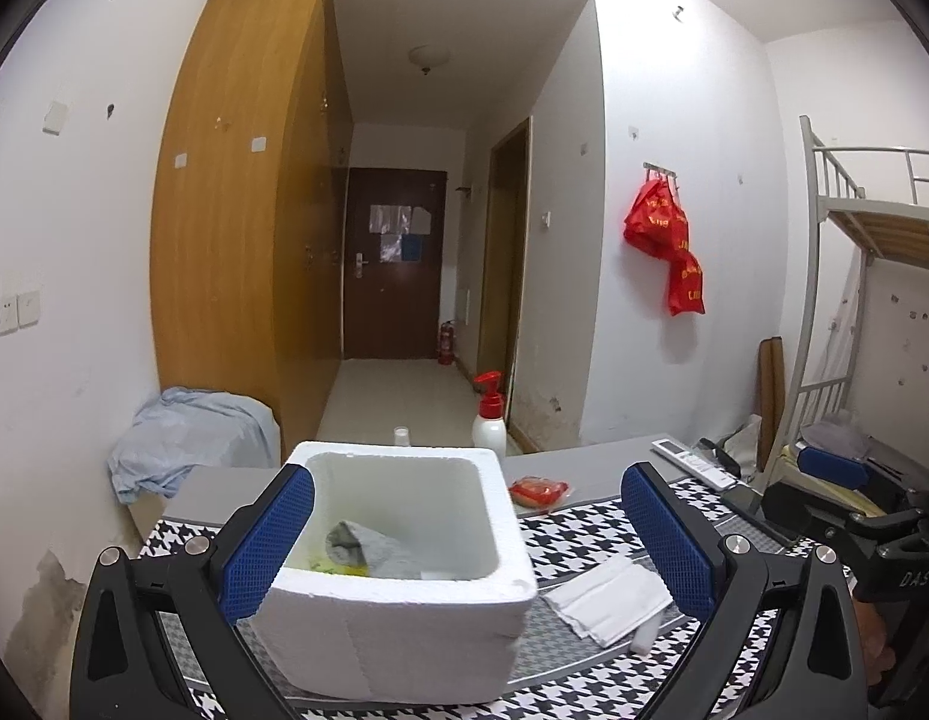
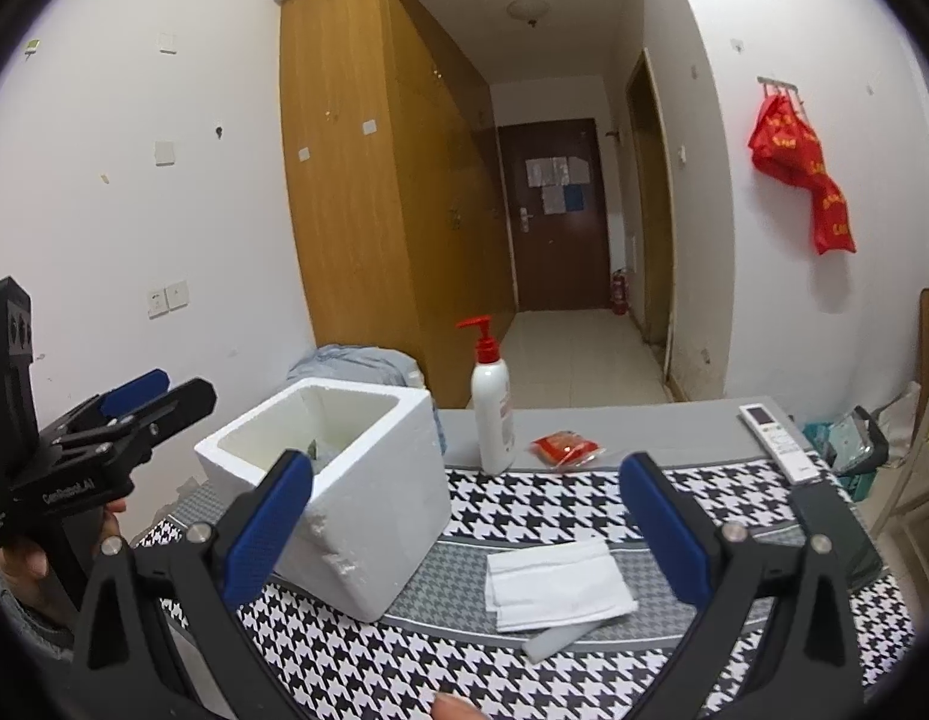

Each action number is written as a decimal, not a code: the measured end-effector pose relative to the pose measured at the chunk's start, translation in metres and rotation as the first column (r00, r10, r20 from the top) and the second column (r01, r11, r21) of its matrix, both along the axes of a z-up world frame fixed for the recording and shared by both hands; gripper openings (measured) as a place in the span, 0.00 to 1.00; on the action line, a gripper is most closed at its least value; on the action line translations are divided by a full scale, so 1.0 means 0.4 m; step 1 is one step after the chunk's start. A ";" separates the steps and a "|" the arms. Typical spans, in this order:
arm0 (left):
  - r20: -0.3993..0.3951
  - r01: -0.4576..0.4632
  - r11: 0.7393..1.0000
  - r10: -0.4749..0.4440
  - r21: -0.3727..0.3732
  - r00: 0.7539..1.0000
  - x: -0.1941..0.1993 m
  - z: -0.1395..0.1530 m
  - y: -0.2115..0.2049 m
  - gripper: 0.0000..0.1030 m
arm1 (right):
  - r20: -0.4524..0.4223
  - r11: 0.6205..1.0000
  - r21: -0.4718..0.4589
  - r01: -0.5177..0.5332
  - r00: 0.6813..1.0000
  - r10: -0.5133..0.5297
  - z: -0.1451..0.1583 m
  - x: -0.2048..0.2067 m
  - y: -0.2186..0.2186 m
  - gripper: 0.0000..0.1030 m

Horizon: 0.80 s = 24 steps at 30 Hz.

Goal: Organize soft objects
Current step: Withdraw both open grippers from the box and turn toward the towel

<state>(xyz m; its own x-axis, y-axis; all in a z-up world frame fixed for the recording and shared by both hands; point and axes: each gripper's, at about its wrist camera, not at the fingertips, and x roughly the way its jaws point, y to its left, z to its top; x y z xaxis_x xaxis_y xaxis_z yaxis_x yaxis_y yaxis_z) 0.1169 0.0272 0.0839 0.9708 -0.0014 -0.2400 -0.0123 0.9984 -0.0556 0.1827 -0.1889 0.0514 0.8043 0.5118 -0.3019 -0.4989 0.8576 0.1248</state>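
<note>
Inside foam box (image 1: 398, 546), grey sock (image 1: 368, 549) half hidden by rim.

White folded cloth (image 2: 557, 582) flat on houndstooth mat, grey sock (image 1: 368, 549) crumpled inside foam box (image 1: 404, 570)

Desk (image 2: 674, 420): grey top, houndstooth cloth (image 2: 554, 510) across it.
On cloth: foam box (image 2: 368, 516), folded white cloth (image 2: 557, 585).
On bare desk: pump bottle (image 2: 491, 414), red packet (image 2: 565, 447), remote (image 2: 778, 441).

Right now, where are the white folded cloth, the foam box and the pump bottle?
white folded cloth (image 2: 557, 582), right wrist view, middle of its top.
foam box (image 2: 374, 516), right wrist view, its front wall.
pump bottle (image 2: 493, 414), right wrist view, its white body.
</note>
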 end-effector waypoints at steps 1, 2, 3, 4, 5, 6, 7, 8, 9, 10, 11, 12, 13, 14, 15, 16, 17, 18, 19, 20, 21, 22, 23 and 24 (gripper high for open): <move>0.000 0.003 1.000 -0.003 0.000 1.000 -0.003 0.000 -0.004 0.99 | -0.001 1.000 0.003 0.002 1.000 -0.002 -0.003 -0.005 -0.006 1.00; 0.000 0.004 1.000 -0.004 -0.001 1.000 -0.007 0.000 -0.007 0.99 | -0.002 1.000 0.006 0.005 1.000 -0.005 -0.005 -0.009 -0.013 1.00; 0.000 0.005 1.000 -0.005 -0.001 1.000 -0.011 -0.001 -0.014 0.99 | -0.002 1.000 0.010 0.009 1.000 -0.009 -0.007 -0.012 -0.019 1.00; -0.001 0.008 1.000 -0.008 -0.001 1.000 -0.013 -0.002 -0.018 0.99 | -0.001 1.000 0.015 0.010 1.000 -0.010 -0.008 -0.016 -0.025 1.00; -0.001 0.015 1.000 -0.015 -0.003 1.000 -0.017 -0.002 -0.024 0.99 | -0.002 1.000 0.019 0.012 1.000 -0.012 -0.008 -0.019 -0.031 1.00; 0.001 0.020 1.000 -0.020 -0.002 1.000 -0.019 -0.002 -0.030 0.99 | -0.003 1.000 0.020 0.017 1.000 -0.017 -0.009 -0.022 -0.036 1.00; 0.004 0.025 1.000 -0.025 0.003 1.000 -0.023 -0.003 -0.035 0.99 | 0.002 1.000 0.015 0.026 1.000 -0.026 -0.009 -0.026 -0.038 1.00; 0.006 0.033 0.999 -0.033 0.011 0.999 -0.027 -0.005 -0.042 0.99 | 0.008 0.999 0.010 0.037 0.999 -0.037 -0.009 -0.030 -0.040 1.00; 0.004 0.038 0.999 -0.038 0.015 0.999 -0.026 -0.008 -0.046 0.99 | 0.012 0.999 0.006 0.051 0.999 -0.051 -0.011 -0.035 -0.045 1.00; 0.000 0.043 0.999 -0.043 0.015 0.999 -0.027 -0.012 -0.051 0.99 | 0.011 0.998 0.008 0.055 0.998 -0.055 -0.013 -0.040 -0.049 1.00; -0.004 0.049 0.999 -0.049 0.013 0.999 -0.027 -0.016 -0.053 0.99 | 0.009 0.998 0.011 0.057 0.998 -0.057 -0.017 -0.045 -0.053 1.00; -0.009 0.060 0.998 -0.060 0.010 0.998 -0.027 -0.020 -0.055 0.99 | 0.009 0.998 0.011 0.056 0.998 -0.056 -0.020 -0.049 -0.055 1.00; -0.013 0.067 0.998 -0.067 0.003 0.998 -0.029 -0.024 -0.057 0.99 | 0.005 0.998 0.009 0.063 0.998 -0.063 -0.024 -0.054 -0.058 1.00; -0.012 0.067 0.998 -0.067 -0.007 0.998 -0.032 -0.028 -0.060 0.99 | 0.000 0.997 0.012 0.074 0.997 -0.074 -0.027 -0.056 -0.062 1.00; -0.009 0.070 0.997 -0.071 -0.011 0.997 -0.034 -0.031 -0.061 0.99 | -0.002 0.997 0.014 0.080 0.997 -0.080 -0.032 -0.061 -0.067 1.00; -0.009 0.074 0.997 -0.074 -0.011 0.997 -0.035 -0.034 -0.064 0.99 | 0.002 0.997 0.012 0.079 0.997 -0.079 -0.035 -0.067 -0.070 1.00; -0.013 0.077 0.997 -0.077 -0.010 0.997 -0.035 -0.039 -0.070 0.99 | 0.007 0.997 0.009 0.080 0.997 -0.080 -0.035 -0.072 -0.072 1.00; -0.011 0.081 0.997 -0.081 -0.011 0.997 -0.036 -0.042 -0.074 0.99 | 0.012 0.997 0.004 0.080 0.997 -0.080 -0.039 -0.077 -0.076 1.00; -0.010 0.087 0.996 -0.087 -0.010 0.996 -0.036 -0.045 -0.080 0.99 | 0.015 0.997 0.002 0.076 0.997 -0.076 -0.040 -0.080 -0.077 1.00; -0.011 0.093 0.996 -0.093 -0.013 0.996 -0.036 -0.049 -0.087 0.99 | 0.018 0.997 0.001 0.075 0.997 -0.075 -0.042 -0.083 -0.080 1.00; -0.010 0.101 0.995 -0.101 -0.018 0.995 -0.037 -0.052 -0.092 0.99 | 0.019 0.997 -0.001 0.078 0.997 -0.078 -0.047 -0.084 -0.084 1.00; -0.013 0.109 0.994 -0.109 -0.022 0.994 -0.036 -0.056 -0.098 0.99 | 0.018 0.997 -0.003 0.080 0.997 -0.080 -0.051 -0.083 -0.088 1.00; -0.017 0.114 0.993 -0.114 -0.022 0.993 -0.034 -0.058 -0.101 0.99 | 0.017 0.997 -0.005 0.078 0.997 -0.078 -0.053 -0.082 -0.092 1.00; -0.024 0.120 0.993 -0.121 -0.019 0.992 -0.030 -0.063 -0.112 0.99 | 0.015 0.997 -0.008 0.080 0.997 -0.080 -0.057 -0.080 -0.097 1.00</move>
<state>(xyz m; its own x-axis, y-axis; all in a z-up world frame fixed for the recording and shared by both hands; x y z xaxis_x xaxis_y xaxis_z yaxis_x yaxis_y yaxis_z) 0.1050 -0.0174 0.0586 0.9569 -0.1223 -0.2635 0.1064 0.9916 -0.0738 0.1506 -0.2278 0.0285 0.8468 0.4434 -0.2937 -0.4308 0.8957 0.1102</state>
